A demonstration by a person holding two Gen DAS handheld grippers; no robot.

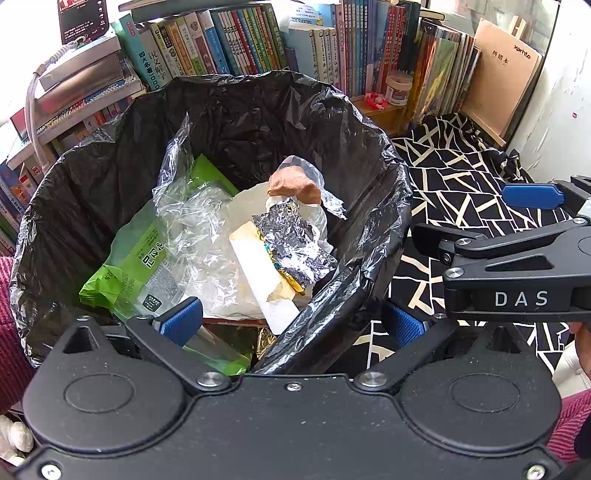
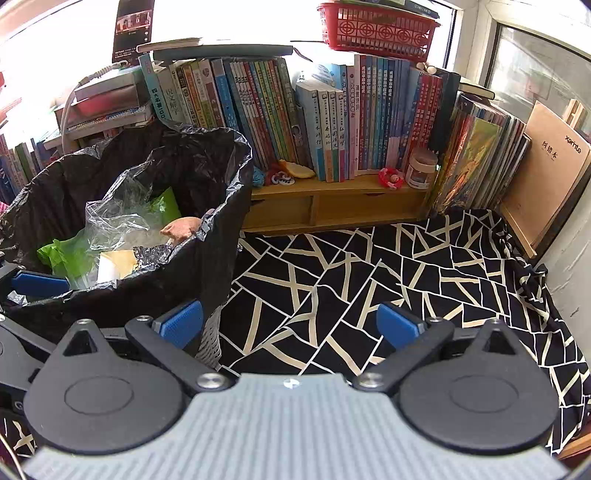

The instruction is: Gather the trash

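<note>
Left gripper (image 1: 291,325) is poised at the near rim of the bin (image 1: 373,206), jaws spread wide, nothing between them; one blue pad sits over the trash, the other outside the rim above the patterned cloth (image 1: 461,184). The black liner's near edge passes between the pads, and whether either pad touches it is hard to tell.

Inside the bin: a green packet (image 1: 140,266) low on the left, its near end cut off behind the gripper body. Crumpled clear plastic (image 1: 184,199) lies over it. Right of that, crinkled foil (image 1: 291,236) sits on a pale cardboard piece (image 1: 258,266), and a brown scrap (image 1: 291,184) lies at the far side, partly veiled by thin film. What lies underneath is hidden.

Right gripper (image 2: 290,326) hangs just right of the bin over the black-and-white cloth, jaws also wide and empty. From its camera the bin wall hides most of the trash; only the tops of the plastic, green packet and brown scrap show above the rim.

Behind, a row of books (image 2: 295,122) stands on a wooden shelf (image 2: 332,203), with a small jar (image 2: 421,168) there; a red basket (image 2: 376,29) sits on top, its upper part cut off by the frame edge. The small toys on the shelf are too small to make out.
</note>
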